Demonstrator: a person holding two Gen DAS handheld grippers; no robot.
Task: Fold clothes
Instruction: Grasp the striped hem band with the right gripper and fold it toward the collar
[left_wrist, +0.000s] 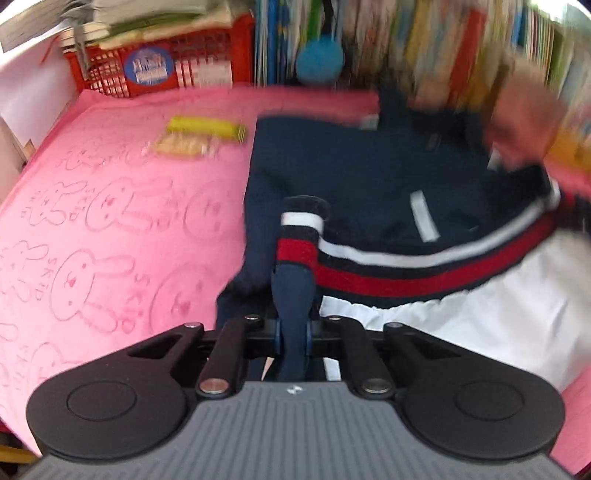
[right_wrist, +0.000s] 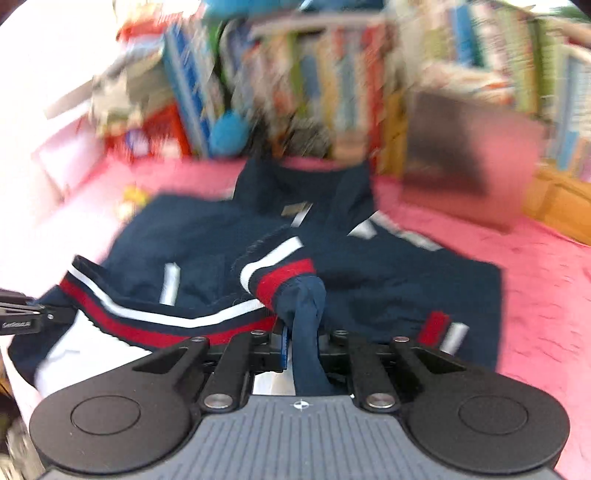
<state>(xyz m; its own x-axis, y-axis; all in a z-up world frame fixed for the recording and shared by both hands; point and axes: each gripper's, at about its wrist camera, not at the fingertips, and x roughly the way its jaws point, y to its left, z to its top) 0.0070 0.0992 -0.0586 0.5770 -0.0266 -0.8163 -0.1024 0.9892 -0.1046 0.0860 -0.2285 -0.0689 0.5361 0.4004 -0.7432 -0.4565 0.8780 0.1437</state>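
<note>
The navy jacket (left_wrist: 369, 173) lies spread on a pink blanket (left_wrist: 110, 206) printed with rabbits, its collar toward the bookshelf (left_wrist: 443, 48) and its striped red, white and navy hem (left_wrist: 424, 266) nearest the cameras, with a white lining (left_wrist: 461, 325) showing below it. The left gripper (left_wrist: 293, 325) is pressed together on a bunch of navy cloth just under the hem's left corner; the right gripper (right_wrist: 304, 332) likewise pinches a twisted fold of the same jacket (right_wrist: 221, 236) at a ribbed, striped edge, whether hem or cuff the blur leaves unclear. The cloth looks light, soft and limp, so it will likely sag and drape between the two holds rather than keep any shape. The smooth shell and lining may slip, while the thick ribbed band probably gives the firmest hold. Taking the hem at both corners seems sensible for carrying it toward the collar. A yellow packet (left_wrist: 203, 129) lies on the blanket beside the jacket, apart from it.
</note>
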